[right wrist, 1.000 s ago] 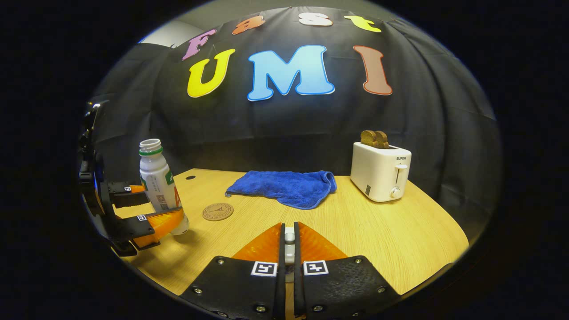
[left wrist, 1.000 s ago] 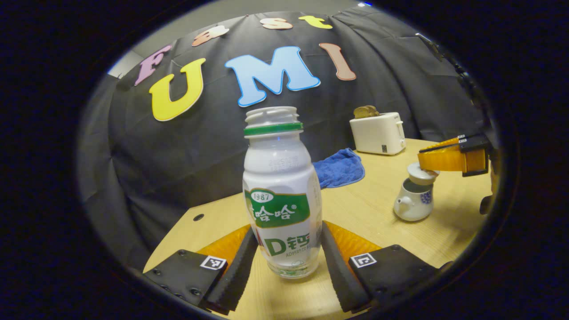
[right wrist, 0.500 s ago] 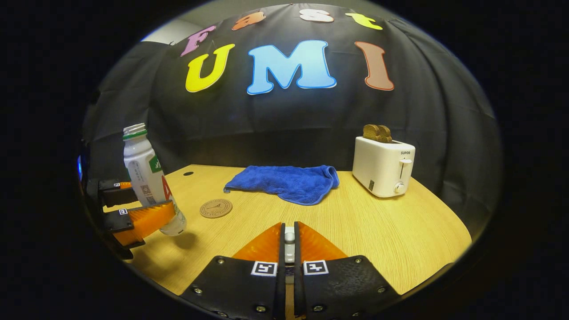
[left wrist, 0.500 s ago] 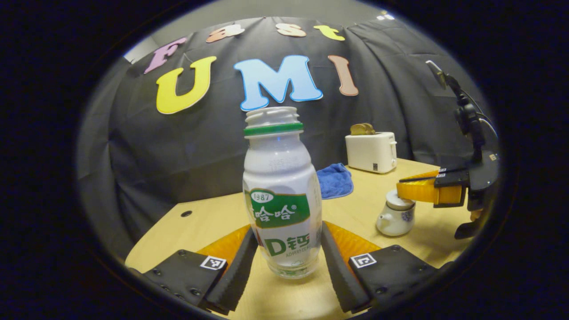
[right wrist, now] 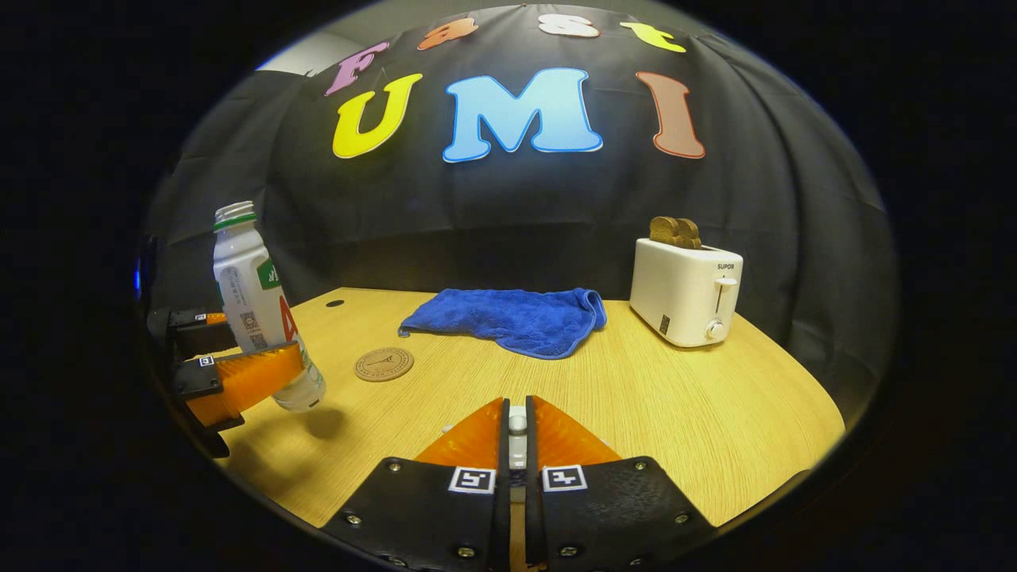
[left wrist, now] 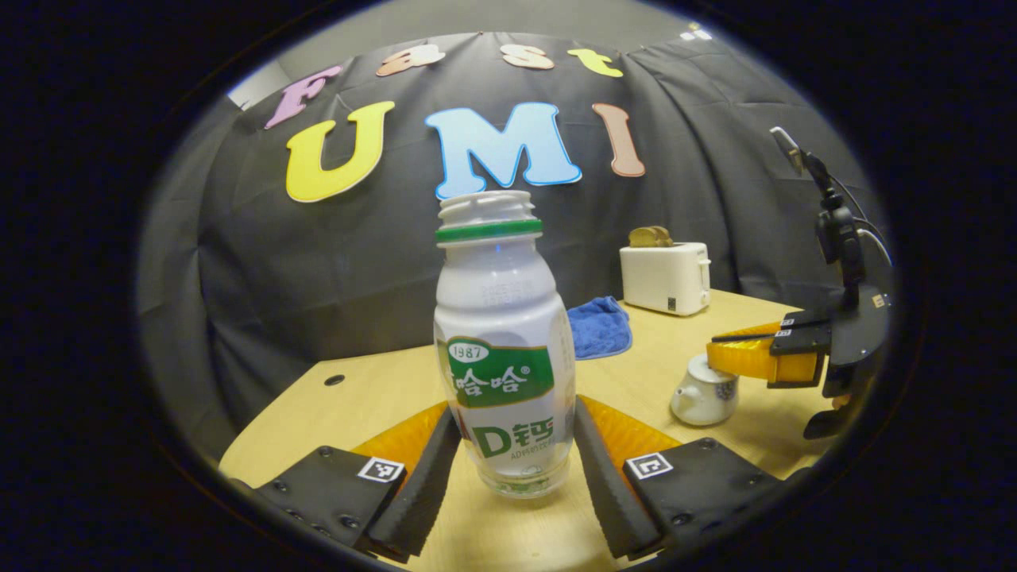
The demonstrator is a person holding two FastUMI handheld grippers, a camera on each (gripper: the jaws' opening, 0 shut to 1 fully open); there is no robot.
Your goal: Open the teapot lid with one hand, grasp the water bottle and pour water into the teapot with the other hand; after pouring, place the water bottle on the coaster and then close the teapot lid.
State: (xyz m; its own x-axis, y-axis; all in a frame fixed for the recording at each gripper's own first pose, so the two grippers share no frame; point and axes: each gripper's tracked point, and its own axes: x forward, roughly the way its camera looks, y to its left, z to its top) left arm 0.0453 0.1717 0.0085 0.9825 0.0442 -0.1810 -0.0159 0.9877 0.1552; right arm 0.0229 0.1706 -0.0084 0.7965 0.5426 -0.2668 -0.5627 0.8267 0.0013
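Pale wood table (right wrist: 675, 413) under both tools, black cloth wall behind. The left gripper (left wrist: 512, 469) grips the uncapped water bottle (left wrist: 500, 349) upright, lifted clear of the wood. The right gripper (right wrist: 516, 433) is clamped on the teapot lid (right wrist: 517, 421), directly over the teapot (left wrist: 703, 396). The coaster (right wrist: 384, 365) lies beside the bottle.

Bottle (left wrist: 503, 349) glossy plastic with paper-like label, table (right wrist: 675, 405) matt wood grain, towel (right wrist: 516, 319) fuzzy cloth, toaster (right wrist: 686, 292) smooth plastic, teapot (left wrist: 705, 393) glazed ceramic.
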